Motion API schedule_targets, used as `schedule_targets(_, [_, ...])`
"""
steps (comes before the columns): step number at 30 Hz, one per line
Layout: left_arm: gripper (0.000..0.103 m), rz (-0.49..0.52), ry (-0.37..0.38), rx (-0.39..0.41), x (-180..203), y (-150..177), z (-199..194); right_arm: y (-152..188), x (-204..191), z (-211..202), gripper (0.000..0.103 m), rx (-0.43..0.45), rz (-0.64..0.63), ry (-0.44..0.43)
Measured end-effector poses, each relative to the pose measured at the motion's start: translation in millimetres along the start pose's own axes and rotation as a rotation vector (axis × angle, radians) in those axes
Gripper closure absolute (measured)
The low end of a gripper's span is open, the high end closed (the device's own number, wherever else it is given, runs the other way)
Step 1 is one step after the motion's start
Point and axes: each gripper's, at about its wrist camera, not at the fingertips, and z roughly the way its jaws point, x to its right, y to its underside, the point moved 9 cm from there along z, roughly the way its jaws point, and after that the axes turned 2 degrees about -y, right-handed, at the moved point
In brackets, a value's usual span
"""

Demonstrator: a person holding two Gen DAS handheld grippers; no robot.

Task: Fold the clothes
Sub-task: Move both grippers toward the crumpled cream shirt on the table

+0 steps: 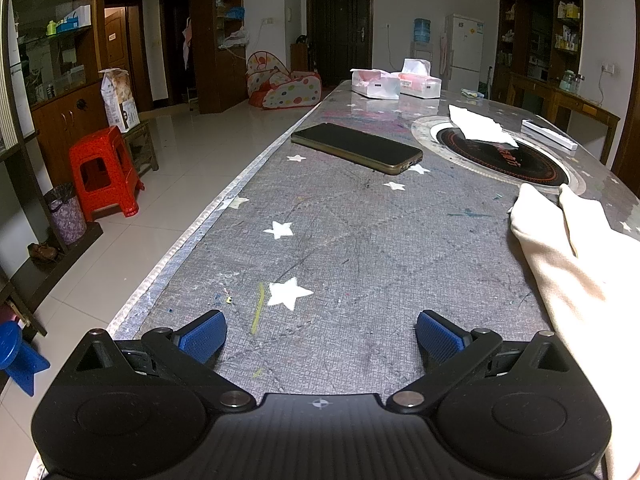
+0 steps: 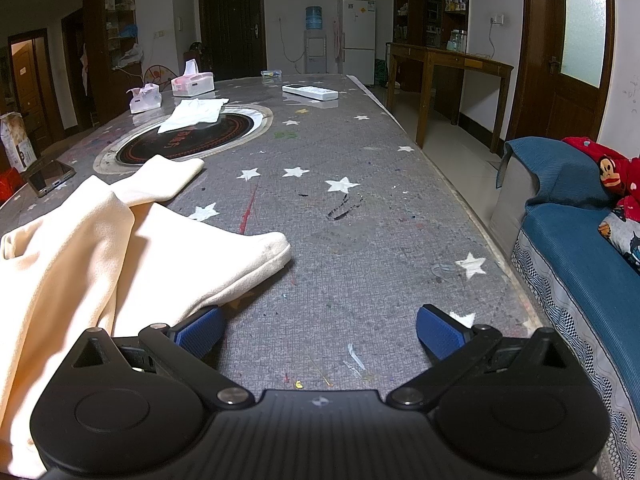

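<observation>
The left gripper point(image 1: 321, 334) hung low over the table point(image 1: 352, 240) with its blue pads spread wide and nothing between them; the right gripper point(image 2: 319, 332) was spread just as wide and equally empty, though its left pad sat right at the edge of the cream garment point(image 2: 120, 248). From the left tool the garment point(image 1: 576, 264) lay off at about three o'clock, well clear of the pads; from the right tool it spread from nine toward eleven o'clock, rumpled, with two long cuffed parts reaching away across the star-printed cover. It lay loosely bunched rather than in a neat stack, so by the look of it folding work remained. Beyond it, at about eleven o'clock in the right view, sat a phone point(image 2: 50, 180) and a white cloth point(image 2: 194, 114) on the round inset. The likely trouble was a pad pinching several bunched layers at once, dragging the whole heap askew, or a swept sleeve nudging the phone, which lay near the garment's far end.
</observation>
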Motion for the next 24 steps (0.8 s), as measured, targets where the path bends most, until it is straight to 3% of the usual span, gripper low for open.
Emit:
schedule_targets(11, [0.0, -0.031, 0.004, -0.037, 2, 6, -12, 0, -3, -8, 0.0, -0.003, 0.005, -0.024])
schedule_targets(16, [0.0, -0.013, 0.011, -0.007, 14, 4, -33, 0, -12, -24, 0.0, 0.024, 0.001, -0.056])
schedule_targets(24, [0.0, 0.034, 0.1, 0.018, 52, 5, -63, 3, -26, -50, 0.0, 0.066, -0.063, -0.098])
